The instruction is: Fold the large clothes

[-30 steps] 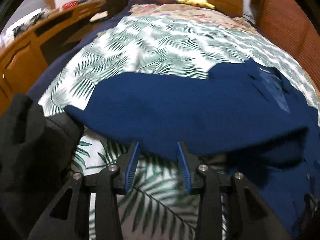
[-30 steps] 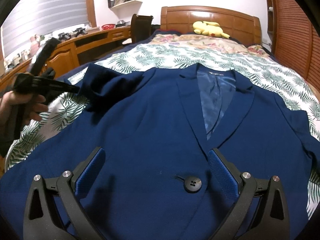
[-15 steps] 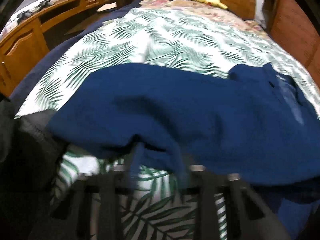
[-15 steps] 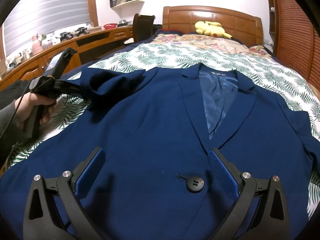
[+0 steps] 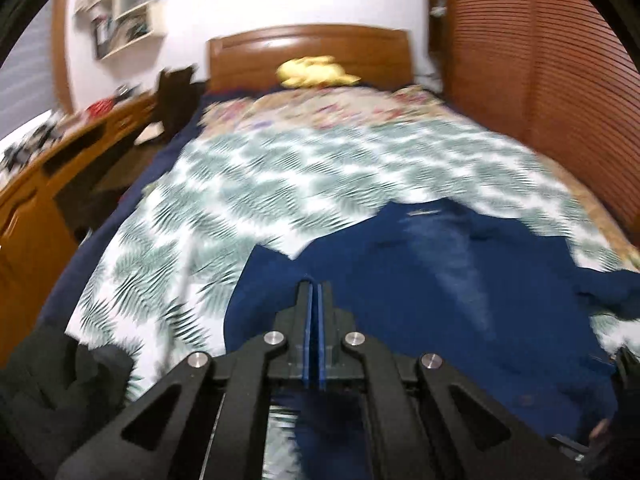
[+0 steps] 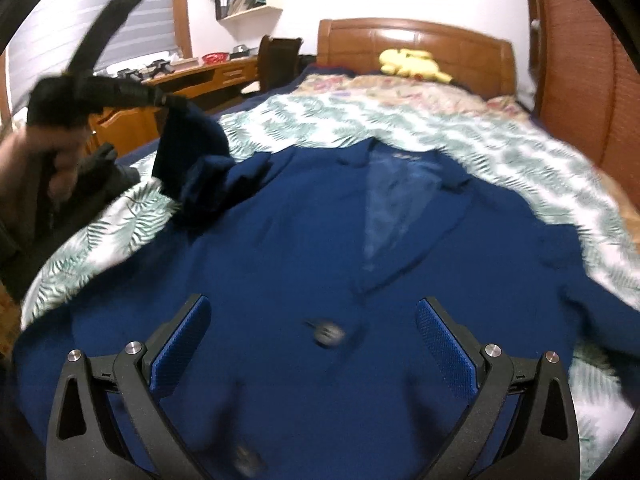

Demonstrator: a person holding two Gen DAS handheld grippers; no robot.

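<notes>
A navy blue jacket lies face up on the bed, lapels and lining showing, a dark button near its middle. My left gripper is shut on the jacket's left sleeve, which hangs lifted above the bed at the left of the right wrist view. The left gripper shows there, held by a hand. My right gripper is open and empty, hovering over the jacket's lower front. The jacket also fills the lower right of the left wrist view.
The bed has a palm-leaf cover and a wooden headboard with a yellow plush toy. A wooden desk runs along the left, a slatted wooden wall on the right. Dark clothing lies at the bed's near left.
My left gripper closed on the sleeve and lifted it up off the bed, swinging toward the jacket body. The right gripper stayed open over the jacket front.
</notes>
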